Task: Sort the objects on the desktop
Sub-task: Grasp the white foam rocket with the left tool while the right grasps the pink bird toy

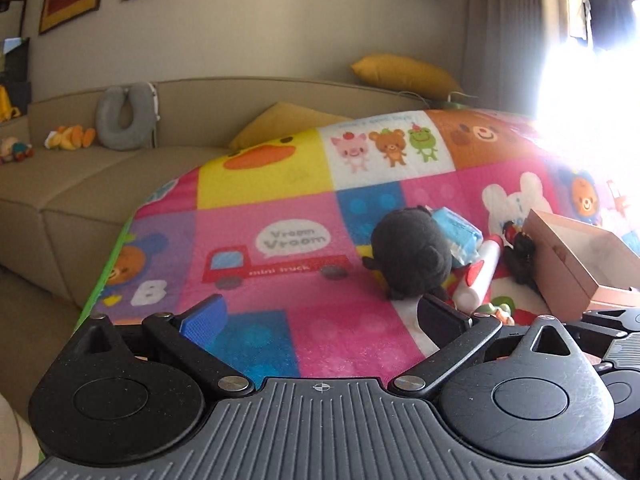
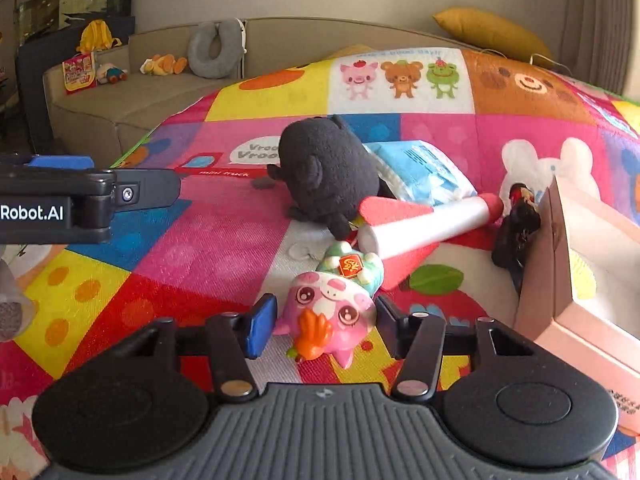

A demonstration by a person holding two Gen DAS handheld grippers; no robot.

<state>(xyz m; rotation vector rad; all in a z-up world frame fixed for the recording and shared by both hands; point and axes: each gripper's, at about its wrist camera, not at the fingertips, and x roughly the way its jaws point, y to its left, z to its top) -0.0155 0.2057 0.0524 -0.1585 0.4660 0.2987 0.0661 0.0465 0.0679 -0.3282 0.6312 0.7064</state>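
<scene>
While jaws flank it, pink toy on mat

The bright patchwork play mat has a white speech bubble that says "Vroom Vroom" over a red truck picture marked "mini truck" and a big white letter "B", while the black gripper body reads "Robot.AI".

Both wrist views low, sharing black plush
</scene>
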